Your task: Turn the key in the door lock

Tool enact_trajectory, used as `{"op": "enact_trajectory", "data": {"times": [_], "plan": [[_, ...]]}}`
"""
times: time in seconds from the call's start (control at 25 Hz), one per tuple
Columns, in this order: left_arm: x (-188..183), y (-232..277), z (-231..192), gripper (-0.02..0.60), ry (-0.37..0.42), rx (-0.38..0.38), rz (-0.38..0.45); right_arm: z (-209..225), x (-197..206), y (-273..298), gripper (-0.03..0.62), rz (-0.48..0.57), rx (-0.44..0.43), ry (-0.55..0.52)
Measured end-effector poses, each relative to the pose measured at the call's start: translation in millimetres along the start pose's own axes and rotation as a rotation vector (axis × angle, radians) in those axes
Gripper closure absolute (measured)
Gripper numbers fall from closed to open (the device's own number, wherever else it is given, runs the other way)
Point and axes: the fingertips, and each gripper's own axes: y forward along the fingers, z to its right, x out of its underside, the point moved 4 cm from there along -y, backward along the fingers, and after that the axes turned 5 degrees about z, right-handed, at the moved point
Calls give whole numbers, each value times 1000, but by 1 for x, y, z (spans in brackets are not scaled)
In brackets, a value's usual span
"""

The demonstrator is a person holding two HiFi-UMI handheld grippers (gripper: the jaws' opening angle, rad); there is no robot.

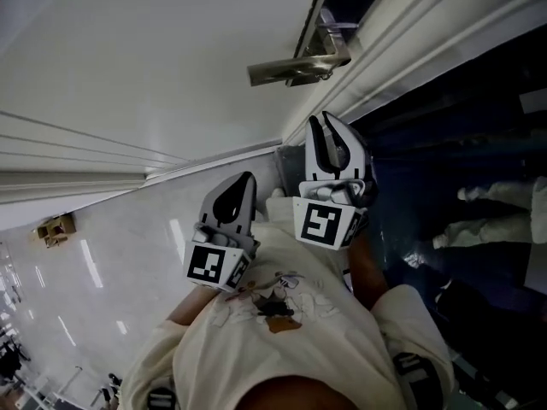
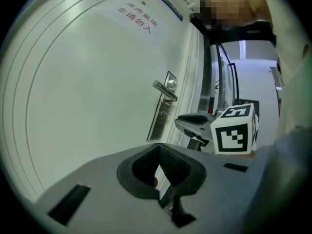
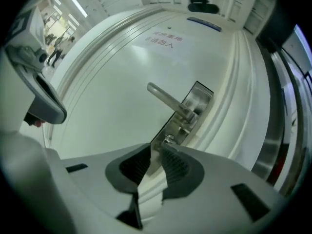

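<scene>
A white door [image 1: 154, 49] carries a silver lever handle [image 1: 291, 68] on a long lock plate [image 3: 187, 113]. A small metal key [image 3: 169, 139] sticks out of the plate below the handle. My right gripper [image 3: 155, 147] points at the plate with its tips just short of the key. Its jaws stand a narrow gap apart with nothing between them. In the head view the right gripper [image 1: 323, 120] sits under the handle. My left gripper [image 1: 246, 178] hangs lower left of it. Its tips meet on nothing in the left gripper view [image 2: 157, 146], well back from the door.
The door frame [image 1: 402, 49] runs beside the handle, and dark glass [image 1: 453, 143] beyond it shows a person's white trousers [image 1: 487, 220]. Red print [image 2: 136, 19] marks the door's upper part. Pale floor tiles [image 1: 94, 263] lie at lower left.
</scene>
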Motion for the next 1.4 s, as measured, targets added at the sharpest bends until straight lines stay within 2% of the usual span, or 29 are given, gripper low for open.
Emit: {"op": "enact_trajectory", "data": {"times": [0.04, 0.16, 0.28, 0.36, 0.64, 0.92, 1.08, 1.24, 1.4], "plan": [[1, 3, 1, 577, -12, 2, 0, 4, -4, 5, 531, 6, 23, -85], [0, 10, 6, 577, -17, 11, 11, 11, -7, 20, 534, -10, 64, -296], [-5, 15, 1, 577, -22, 8, 24, 15, 0, 35, 502, -78, 73, -450], [-4, 18, -4, 577, -34, -11, 19, 17, 5, 43, 452, -103, 68, -518], [-7, 25, -6, 577, -33, -21, 14, 13, 8, 58, 437, -87, 59, -681], [-4, 25, -5, 577, -47, -15, 18, 13, 7, 66, 505, -96, 90, -747], [-3, 27, -4, 577, -46, -20, 4, 18, 7, 68, 577, -111, 115, -735], [-4, 30, -4, 577, -46, -25, -1, 20, 6, 68, 579, -99, 118, -653], [-3, 33, -6, 577, -42, -32, 5, 22, 6, 68, 580, -79, 124, -508]]}}
